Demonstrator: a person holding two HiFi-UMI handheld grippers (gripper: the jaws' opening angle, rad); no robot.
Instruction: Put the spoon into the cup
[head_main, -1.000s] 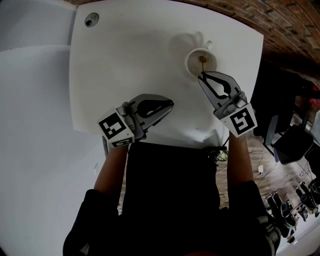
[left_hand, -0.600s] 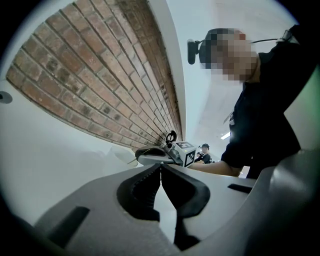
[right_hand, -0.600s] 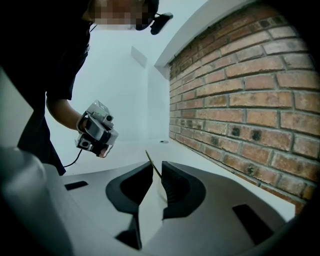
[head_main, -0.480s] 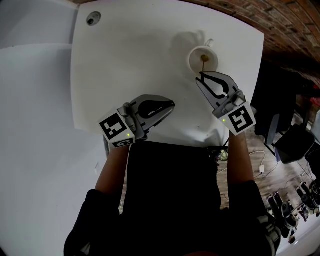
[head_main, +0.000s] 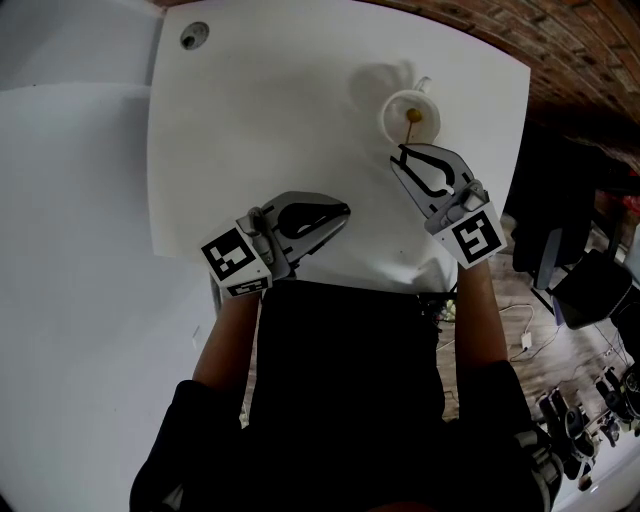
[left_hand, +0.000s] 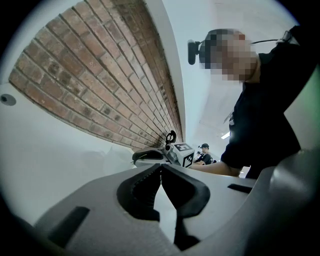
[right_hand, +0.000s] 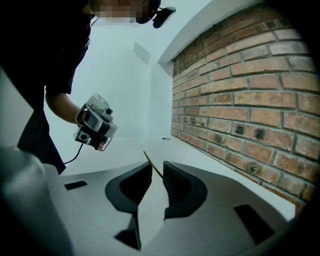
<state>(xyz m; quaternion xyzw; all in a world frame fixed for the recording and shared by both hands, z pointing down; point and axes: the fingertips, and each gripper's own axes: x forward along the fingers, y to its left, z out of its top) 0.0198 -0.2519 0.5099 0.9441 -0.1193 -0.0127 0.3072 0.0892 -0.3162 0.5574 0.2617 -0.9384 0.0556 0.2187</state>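
White table (head_main: 260, 120), brick wall (right_hand: 240, 100) along its far edge. The white cup (head_main: 388, 118) stands upright near the far right corner of the table. The spoon (head_main: 412, 116) is already in it, its thin golden handle leaning up out of the mouth toward the person. The right gripper (head_main: 399, 152) is aimed at the cup from the near side and tilted a little downward, with its tips just short of the rim and not touching it. In the right gripper view the jaws stand a narrow way apart. The spoon's handle (right_hand: 148, 157) shows as a slanted line in the gap just past the tips, and neither pad presses on it, so the spoon is free. The cup itself is hidden behind the jaws in that view. The left gripper (head_main: 345, 212) is held level over the near middle of the table, well apart from the cup, with its jaws (left_hand: 161, 166) closed tip to tip on nothing. Against the frame a second back, the right tips were then up at the cup's rim, pinched at the handle. They now sit slightly back from it, the jaws having just been opening with only the handle in line between them. Left gripper and cup unchanged.
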